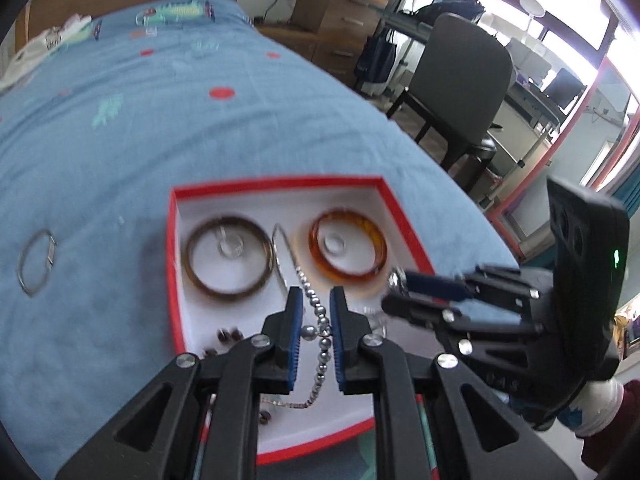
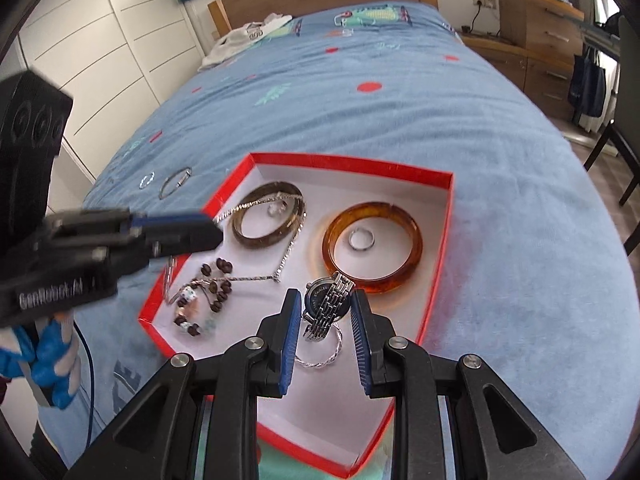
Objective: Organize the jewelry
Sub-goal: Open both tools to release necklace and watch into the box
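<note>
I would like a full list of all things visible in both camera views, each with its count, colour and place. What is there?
Box: 1, red rim, white inside, on the bed.
Bed cover: 1, blue with red dots.
Brown bangle: 1, dark brown, box far left.
Amber bangle: 1, orange, box far right.
Small rings: 2, silver, one inside each bangle.
Chain necklace: 1, silver, across the brown bangle.
Bead bracelet: 1, dark brown beads, box left side.
Watch: 1, silver, between the right gripper's fingers.
Twisted ring: 1, silver, under the watch.
Loose bangle: 1, silver, on the cover left of the box.
Chair: 1, grey, beside the bed.
Left gripper: black, blue pads, around a beaded chain.
Right gripper: black, blue pads.
</note>
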Available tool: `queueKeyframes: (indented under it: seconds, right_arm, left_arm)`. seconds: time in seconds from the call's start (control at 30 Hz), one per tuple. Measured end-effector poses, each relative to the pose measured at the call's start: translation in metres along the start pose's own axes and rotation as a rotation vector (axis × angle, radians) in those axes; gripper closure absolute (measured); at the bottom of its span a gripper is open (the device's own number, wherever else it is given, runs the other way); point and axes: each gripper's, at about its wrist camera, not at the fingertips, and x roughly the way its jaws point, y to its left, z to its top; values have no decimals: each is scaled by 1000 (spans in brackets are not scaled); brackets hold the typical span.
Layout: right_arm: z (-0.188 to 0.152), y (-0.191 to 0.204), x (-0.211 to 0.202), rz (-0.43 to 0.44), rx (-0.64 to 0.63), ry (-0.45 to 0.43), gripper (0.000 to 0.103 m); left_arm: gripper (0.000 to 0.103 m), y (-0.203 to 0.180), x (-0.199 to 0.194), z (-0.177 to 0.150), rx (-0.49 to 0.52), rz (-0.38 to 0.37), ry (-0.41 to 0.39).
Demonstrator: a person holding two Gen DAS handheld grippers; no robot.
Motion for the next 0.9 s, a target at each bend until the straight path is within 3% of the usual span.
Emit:
queueKeyframes:
  seconds: [0.37,0.53,0.63,0.9]
  right_arm:
    - [-2,2,28,-11,-79,83,77]
    - [-1,6,32,-12,-106,102,77]
    - [-1,4,30,-15,-101,99,77]
    - [1,-3,17,-29,-73,82,76]
  left_arm:
    - [90,3,27,-35,0,-40,123]
    - [87,9,25,-36,-8,-29,127]
    - [75,14,21,-36,-15,-22,119]
    - [74,16,3,-38,-16,-11,93]
